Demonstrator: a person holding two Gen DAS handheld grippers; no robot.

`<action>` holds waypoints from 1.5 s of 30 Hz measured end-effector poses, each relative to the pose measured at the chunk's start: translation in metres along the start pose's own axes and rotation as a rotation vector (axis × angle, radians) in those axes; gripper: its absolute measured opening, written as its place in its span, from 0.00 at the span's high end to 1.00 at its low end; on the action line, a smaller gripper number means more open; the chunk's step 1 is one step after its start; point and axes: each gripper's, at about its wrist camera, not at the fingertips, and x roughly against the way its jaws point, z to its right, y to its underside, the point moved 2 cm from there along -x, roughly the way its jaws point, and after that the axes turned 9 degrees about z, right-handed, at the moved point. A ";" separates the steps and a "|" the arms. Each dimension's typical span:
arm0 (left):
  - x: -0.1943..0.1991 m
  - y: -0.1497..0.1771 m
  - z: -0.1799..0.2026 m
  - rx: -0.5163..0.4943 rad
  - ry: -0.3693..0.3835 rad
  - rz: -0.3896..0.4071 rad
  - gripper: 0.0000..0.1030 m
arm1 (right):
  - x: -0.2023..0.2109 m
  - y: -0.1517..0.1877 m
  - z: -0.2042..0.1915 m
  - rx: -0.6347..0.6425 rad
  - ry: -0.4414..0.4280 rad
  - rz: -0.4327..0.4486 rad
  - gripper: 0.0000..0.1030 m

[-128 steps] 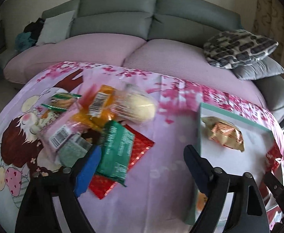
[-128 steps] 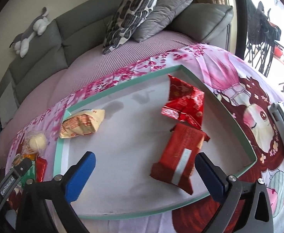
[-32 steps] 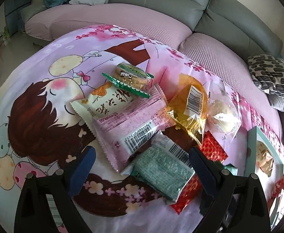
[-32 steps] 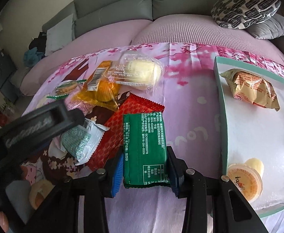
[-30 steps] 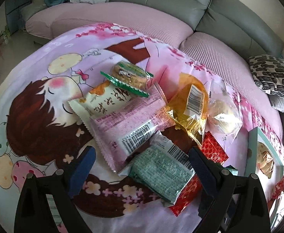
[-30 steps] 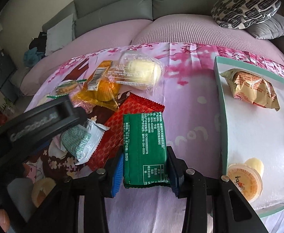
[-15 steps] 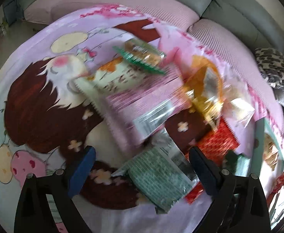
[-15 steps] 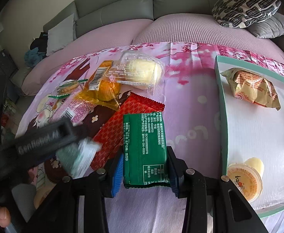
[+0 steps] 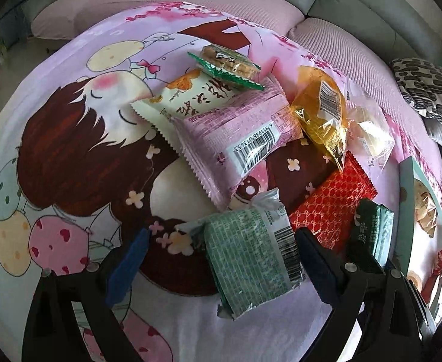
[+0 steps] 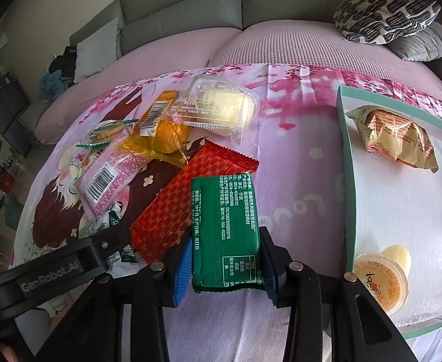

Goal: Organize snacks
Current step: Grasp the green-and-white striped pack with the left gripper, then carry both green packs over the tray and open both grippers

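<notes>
My right gripper [image 10: 225, 267] is shut on a dark green snack packet [image 10: 224, 226], which also shows in the left wrist view [image 9: 372, 230]. My left gripper [image 9: 218, 262] is open around a pale green packet [image 9: 248, 259] that lies between its fingers on the cloth. A red packet [image 10: 187, 196] lies beside the dark green one. A pink packet [image 9: 239, 138], a cream packet [image 9: 190, 96], a yellow packet [image 9: 323, 111], a clear bun pack [image 10: 218, 108] and a green-edged biscuit [image 9: 227, 63] lie in a pile. The teal-rimmed tray [image 10: 349, 181] is on the right.
The tray holds a tan wrapped pastry [image 10: 399, 135] and an orange jelly cup [image 10: 381, 280]. The cartoon-print cloth [image 9: 70, 150] covers a pink cushion before a grey sofa [image 10: 190, 9] with patterned pillows [image 10: 387, 12].
My left gripper has come down and forward, so the pale green packet now lies between its open fingers. My right gripper has stayed still, shut on the dark green packet.
</notes>
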 end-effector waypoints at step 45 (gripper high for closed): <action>0.054 -0.001 0.021 -0.036 0.102 0.123 0.47 | 0.043 -0.019 0.008 -0.028 -0.022 0.152 0.59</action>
